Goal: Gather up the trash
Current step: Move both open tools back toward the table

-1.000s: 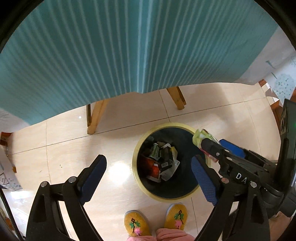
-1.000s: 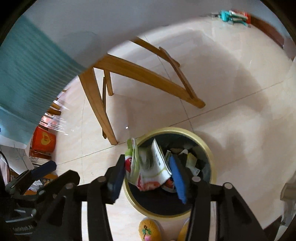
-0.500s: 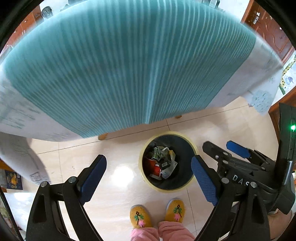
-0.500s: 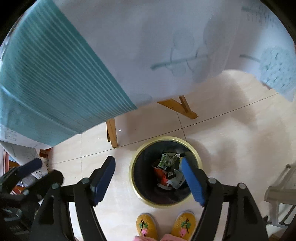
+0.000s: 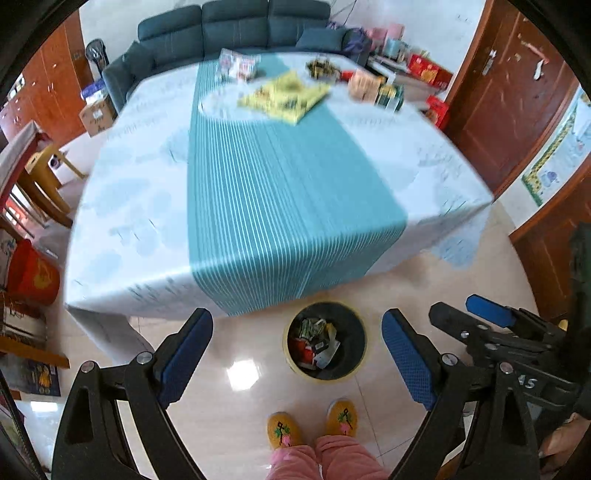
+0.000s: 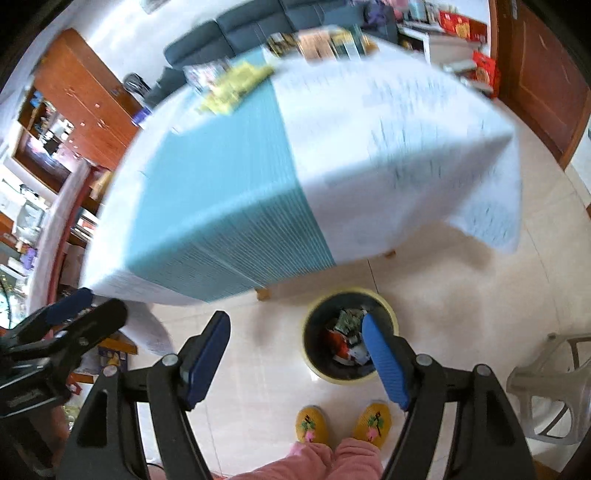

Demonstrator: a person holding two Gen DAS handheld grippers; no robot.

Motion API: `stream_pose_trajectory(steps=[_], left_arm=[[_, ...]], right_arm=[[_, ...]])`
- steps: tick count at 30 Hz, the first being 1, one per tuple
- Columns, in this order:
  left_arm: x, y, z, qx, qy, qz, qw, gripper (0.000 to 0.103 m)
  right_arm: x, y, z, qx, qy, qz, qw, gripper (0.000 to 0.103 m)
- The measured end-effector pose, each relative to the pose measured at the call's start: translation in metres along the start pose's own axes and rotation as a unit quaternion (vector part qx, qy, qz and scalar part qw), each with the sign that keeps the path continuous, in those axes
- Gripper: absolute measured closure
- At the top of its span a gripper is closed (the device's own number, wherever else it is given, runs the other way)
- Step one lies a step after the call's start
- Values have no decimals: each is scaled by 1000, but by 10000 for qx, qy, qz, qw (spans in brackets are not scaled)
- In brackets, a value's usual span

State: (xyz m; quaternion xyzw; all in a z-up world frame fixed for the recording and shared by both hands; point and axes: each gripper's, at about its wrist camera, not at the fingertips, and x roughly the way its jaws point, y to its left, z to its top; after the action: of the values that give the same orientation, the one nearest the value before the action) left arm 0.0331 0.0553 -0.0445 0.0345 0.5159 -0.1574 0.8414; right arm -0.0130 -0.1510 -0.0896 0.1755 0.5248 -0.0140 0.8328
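Observation:
A round bin (image 5: 325, 341) (image 6: 349, 334) with a yellow rim stands on the tiled floor by the table's near edge, holding crumpled wrappers (image 5: 314, 341) (image 6: 347, 338). High above the floor my left gripper (image 5: 297, 354) is open and empty. My right gripper (image 6: 297, 358) is also open with nothing between its blue pads; it shows again at the right of the left wrist view (image 5: 480, 317). Far down the table lie a yellow packet (image 5: 284, 94) (image 6: 236, 86) and several blurred boxes and wrappers (image 5: 373, 86).
The table (image 5: 140, 192) (image 6: 406, 140) has a white cloth with a teal striped runner. A person's yellow slippers (image 5: 312, 422) (image 6: 341, 421) and pink trouser legs stand behind the bin. A grey plastic chair (image 6: 550, 380) is at right, a dark sofa (image 5: 236, 26) beyond, wooden doors (image 5: 509, 96) at right.
The right gripper let its wrapper drop into the bin and opened. Both grippers then rose from beside the bin to above table height, bringing the tabletop into view.

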Motion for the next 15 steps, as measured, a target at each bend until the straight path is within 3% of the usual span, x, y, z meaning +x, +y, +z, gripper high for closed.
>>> stream_pose_trajectory(steps=[8, 15], left_arm=[[-66, -1, 43, 186, -635, -123, 9977, 11], [-104, -3, 81, 193, -1061, -197, 9940, 11]], right_arm=[[-86, 38, 31, -181, -670, 36, 9976, 29], [-131, 58, 62, -431, -1226, -67, 9915, 29]])
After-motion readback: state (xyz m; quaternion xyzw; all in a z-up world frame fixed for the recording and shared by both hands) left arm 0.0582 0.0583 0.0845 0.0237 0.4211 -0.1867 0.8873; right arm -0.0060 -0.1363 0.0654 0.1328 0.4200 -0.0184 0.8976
